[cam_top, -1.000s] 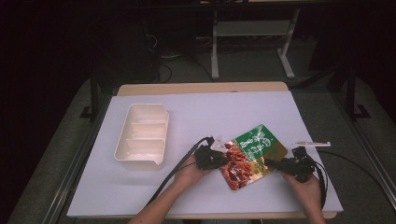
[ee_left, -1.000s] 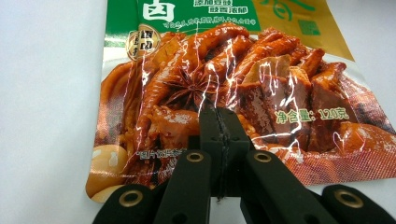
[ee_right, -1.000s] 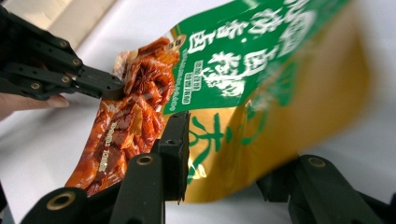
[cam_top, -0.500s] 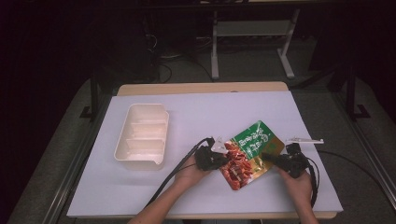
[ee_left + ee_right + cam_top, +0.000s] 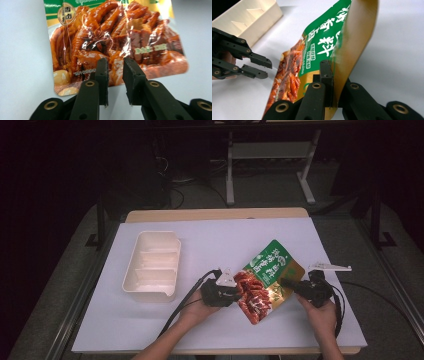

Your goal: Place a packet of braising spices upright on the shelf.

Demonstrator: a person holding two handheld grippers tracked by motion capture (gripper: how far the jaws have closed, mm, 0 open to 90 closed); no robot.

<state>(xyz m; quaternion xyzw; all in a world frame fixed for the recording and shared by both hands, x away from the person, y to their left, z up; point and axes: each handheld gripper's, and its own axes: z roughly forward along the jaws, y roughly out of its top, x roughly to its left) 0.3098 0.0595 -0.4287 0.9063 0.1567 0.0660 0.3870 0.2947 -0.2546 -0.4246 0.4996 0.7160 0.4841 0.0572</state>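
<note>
a: where's the snack pouch (image 5: 265, 280)?
b: on the bench (image 5: 210, 245), its edge clamped by the right gripper (image 5: 331, 82).
a: left gripper (image 5: 115, 72)?
b: jaws just parted, off the pouch.

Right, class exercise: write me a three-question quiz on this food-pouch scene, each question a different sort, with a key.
1. True or false: the right gripper is clamped on an edge of the food pouch.
2. Multiple choice: in the left gripper view, the left gripper has its jaws A) apart, with a gap between the pads, B) pressed shut on the pouch, C) gripping the tray.
3. Short answer: in the high view, on which side of the pouch does the white divided tray sit?

Key
1. True: its jaws pinch the pouch's edge.
2. A: they have just been opening, pads apart at the pouch's lower edge.
3. To its left, apart from it.
</note>
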